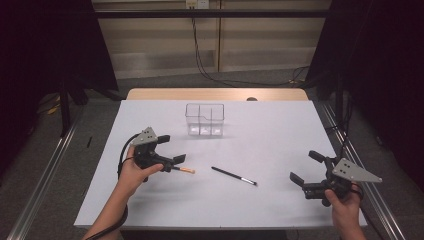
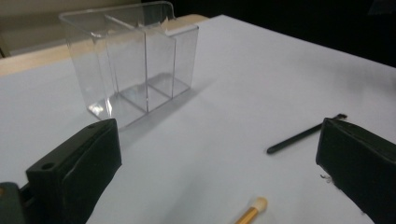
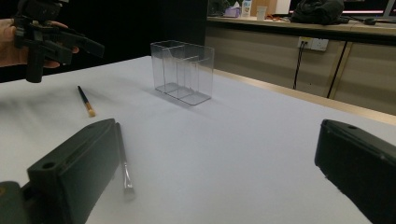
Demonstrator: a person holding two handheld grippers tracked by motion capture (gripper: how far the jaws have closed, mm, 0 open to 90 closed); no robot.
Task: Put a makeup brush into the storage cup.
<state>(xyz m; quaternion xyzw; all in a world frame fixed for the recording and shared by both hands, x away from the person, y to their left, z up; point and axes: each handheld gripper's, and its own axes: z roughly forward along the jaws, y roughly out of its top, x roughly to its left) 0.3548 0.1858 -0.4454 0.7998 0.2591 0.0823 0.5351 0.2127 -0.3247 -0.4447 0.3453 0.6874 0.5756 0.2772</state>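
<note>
Left gripper [image 1: 170,148], jaws apart, hovers over the tan-tipped brush [image 1: 186,170] at centre-left. Right gripper [image 1: 306,166], jaws apart, sits lower right, near the black brush [image 1: 233,176].

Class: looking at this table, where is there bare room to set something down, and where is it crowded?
Bare: the mat right of the organizer, and the near strip below both brushes. Crowded: the middle, where the orange brush lies at the open left tongs and the black brush beside it.
</note>
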